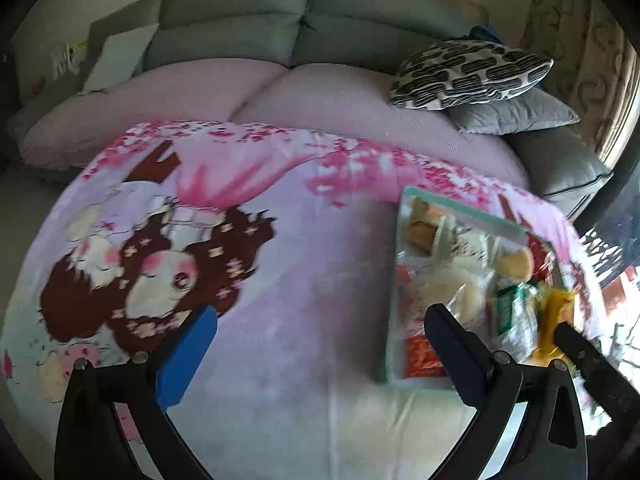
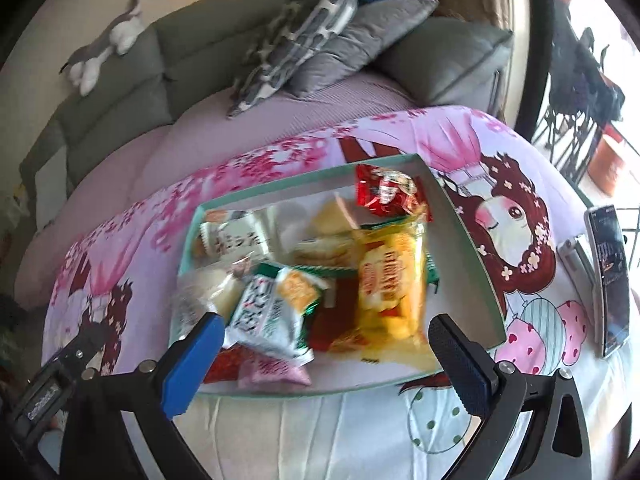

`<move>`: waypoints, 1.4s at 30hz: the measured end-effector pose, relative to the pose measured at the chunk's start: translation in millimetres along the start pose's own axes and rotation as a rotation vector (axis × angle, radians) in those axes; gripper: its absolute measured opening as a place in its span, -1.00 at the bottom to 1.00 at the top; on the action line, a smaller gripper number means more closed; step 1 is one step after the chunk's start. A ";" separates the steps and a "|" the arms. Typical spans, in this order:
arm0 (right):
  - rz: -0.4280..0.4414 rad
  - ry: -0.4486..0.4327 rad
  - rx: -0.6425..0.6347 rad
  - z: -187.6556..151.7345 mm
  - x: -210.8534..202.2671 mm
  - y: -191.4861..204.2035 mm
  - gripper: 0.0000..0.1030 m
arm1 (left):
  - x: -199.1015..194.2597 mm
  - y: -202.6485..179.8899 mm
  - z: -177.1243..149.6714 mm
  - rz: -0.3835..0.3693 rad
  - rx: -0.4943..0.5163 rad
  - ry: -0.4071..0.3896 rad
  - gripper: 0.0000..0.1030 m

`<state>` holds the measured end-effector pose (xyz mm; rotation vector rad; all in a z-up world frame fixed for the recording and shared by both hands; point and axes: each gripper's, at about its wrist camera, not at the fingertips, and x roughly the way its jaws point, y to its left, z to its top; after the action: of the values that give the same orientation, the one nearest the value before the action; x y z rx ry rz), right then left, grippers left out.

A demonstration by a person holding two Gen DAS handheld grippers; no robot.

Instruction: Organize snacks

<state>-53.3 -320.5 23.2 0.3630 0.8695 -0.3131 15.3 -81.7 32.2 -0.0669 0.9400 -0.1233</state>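
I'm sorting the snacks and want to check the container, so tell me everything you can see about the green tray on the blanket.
The green tray is a shallow rectangular box with thin mint-green walls and a pale floor, seemingly cardboard. It lies flat and open on the cartoon-print blanket, lying askew in the right wrist view. Snack packets fill it loosely, among them a yellow packet, a red packet near the far wall and a green-and-white packet. Neither gripper touches it.

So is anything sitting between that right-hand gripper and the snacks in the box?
Nothing visible. The right gripper hangs open just above the near end of the shallow box, with the yellow packet and the green-and-white packet lying loose on top, uncovered.
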 end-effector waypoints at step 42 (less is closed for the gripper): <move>-0.013 0.091 -0.092 -45.2 12.8 28.3 1.00 | 18.7 25.4 -30.9 0.121 0.008 0.164 1.00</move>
<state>-64.7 -277.2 -8.4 0.2876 0.9727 -0.2694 3.2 -59.1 -3.7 0.0076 1.1048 -0.0208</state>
